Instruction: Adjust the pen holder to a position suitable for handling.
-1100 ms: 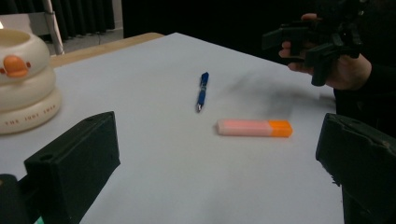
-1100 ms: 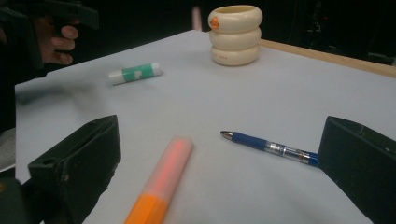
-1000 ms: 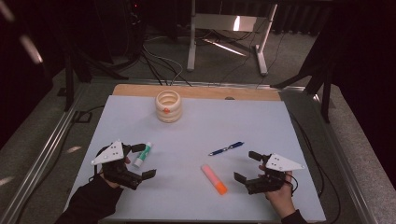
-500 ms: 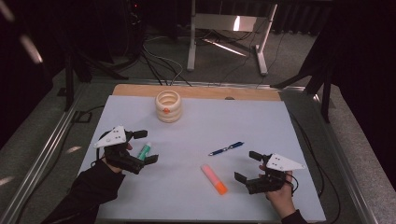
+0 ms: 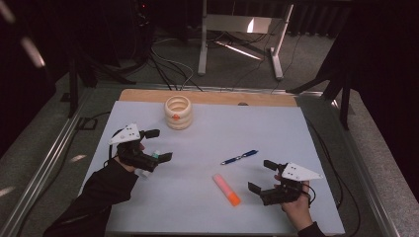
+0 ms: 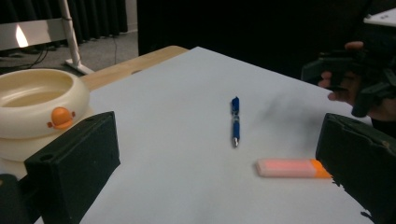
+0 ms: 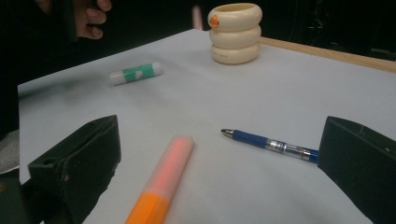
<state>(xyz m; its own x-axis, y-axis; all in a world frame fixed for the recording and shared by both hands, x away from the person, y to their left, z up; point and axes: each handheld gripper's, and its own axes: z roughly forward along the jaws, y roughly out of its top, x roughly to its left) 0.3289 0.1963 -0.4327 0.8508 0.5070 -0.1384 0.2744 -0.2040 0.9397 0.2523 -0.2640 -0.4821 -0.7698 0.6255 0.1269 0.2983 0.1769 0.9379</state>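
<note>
Now we hover left gripper (image 5: 155, 145) and right gripper (image 5: 267, 175), both jaws apart, empty. Orange highlighter (image 5: 227, 189) lower centre of frame; next likely grasp.

No words, brands or numbers can be read anywhere. The cream ring holder (image 7: 234, 32) carries faint marks, too small to read.
</note>
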